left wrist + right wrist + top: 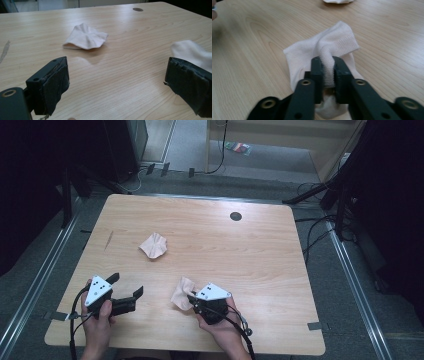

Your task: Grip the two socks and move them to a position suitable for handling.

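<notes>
Sock (322, 53): pale, pinched at a fold between my right jaws, lying on the table's (260, 250) near edge.
Right gripper (327, 67): closed tight on that sock.
Left gripper (117, 82): jaws wide apart, nothing between them, low over bare wood.
Second sock (154, 245): crumpled, mid-table, well apart from both grippers.

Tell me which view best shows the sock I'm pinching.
The right gripper view: the jaws of the right gripper close on a ribbed fold of the sock, close up. The high view shows it small; the left gripper view catches its edge.
</notes>
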